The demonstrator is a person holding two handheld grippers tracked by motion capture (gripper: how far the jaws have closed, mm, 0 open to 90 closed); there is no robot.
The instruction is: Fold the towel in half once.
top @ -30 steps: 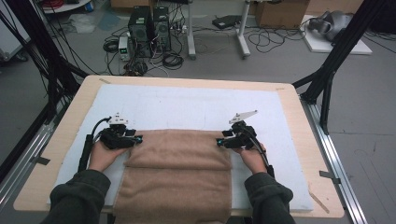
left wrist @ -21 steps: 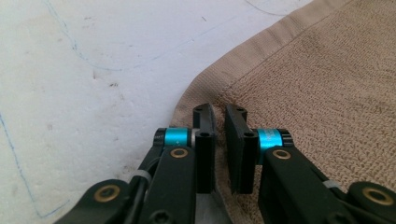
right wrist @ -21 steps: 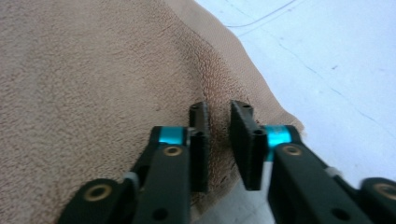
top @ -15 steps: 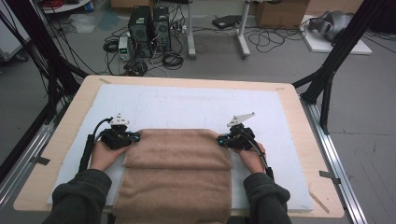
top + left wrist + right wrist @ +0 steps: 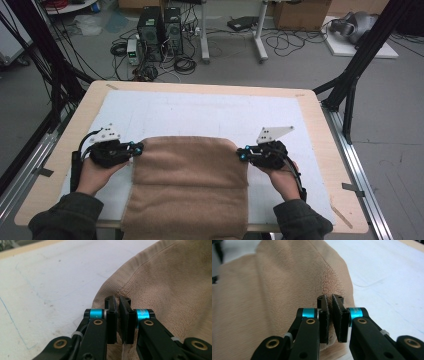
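the left gripper [image 5: 134,148] pinches the left far corner of a tan towel [image 5: 190,182] lying on the white mat [image 5: 210,115] near the person; the right gripper [image 5: 242,153] pinches its right far corner.

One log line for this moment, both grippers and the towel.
left gripper: shut on towel corner | right gripper: shut on other corner | towel: overhanging near edge
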